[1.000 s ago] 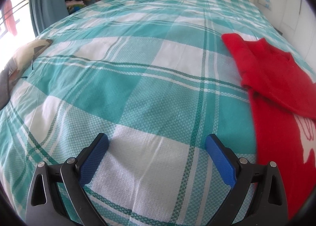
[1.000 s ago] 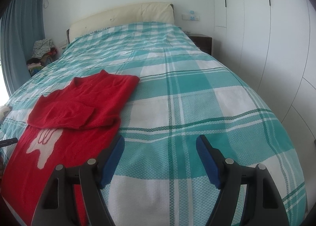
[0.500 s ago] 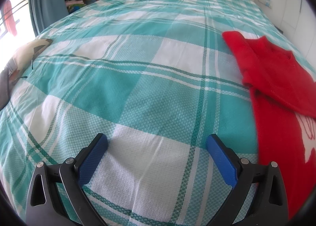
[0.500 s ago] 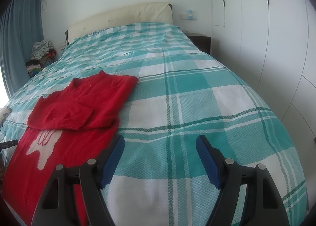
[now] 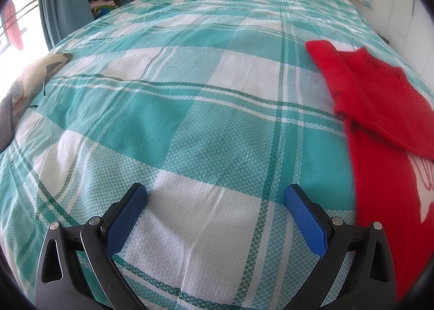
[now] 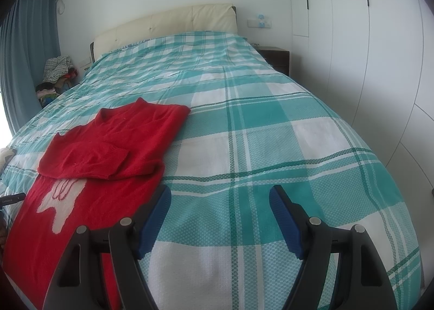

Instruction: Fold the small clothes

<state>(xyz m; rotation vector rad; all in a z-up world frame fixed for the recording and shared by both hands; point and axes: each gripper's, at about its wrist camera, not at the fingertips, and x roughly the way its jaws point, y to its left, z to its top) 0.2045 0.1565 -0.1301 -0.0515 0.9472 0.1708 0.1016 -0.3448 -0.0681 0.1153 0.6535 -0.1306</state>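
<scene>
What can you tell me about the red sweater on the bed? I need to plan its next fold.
The red sweater looks like a soft, fuzzy knit with a small collar notch at its far edge. It lies flat on the teal plaid bedspread, partly folded: both sleeves are laid across the chest, the upper one ending in a ribbed cuff. Below them a white knitted motif shows on the front. The near hem runs out of view. Neither gripper touches it.

We look low across the plaid bed (image 5: 190, 120) from both wrists toward twelve o'clock; both share the red sweater (image 6: 114, 144) (three o'clock left, nine o'clock right).
</scene>
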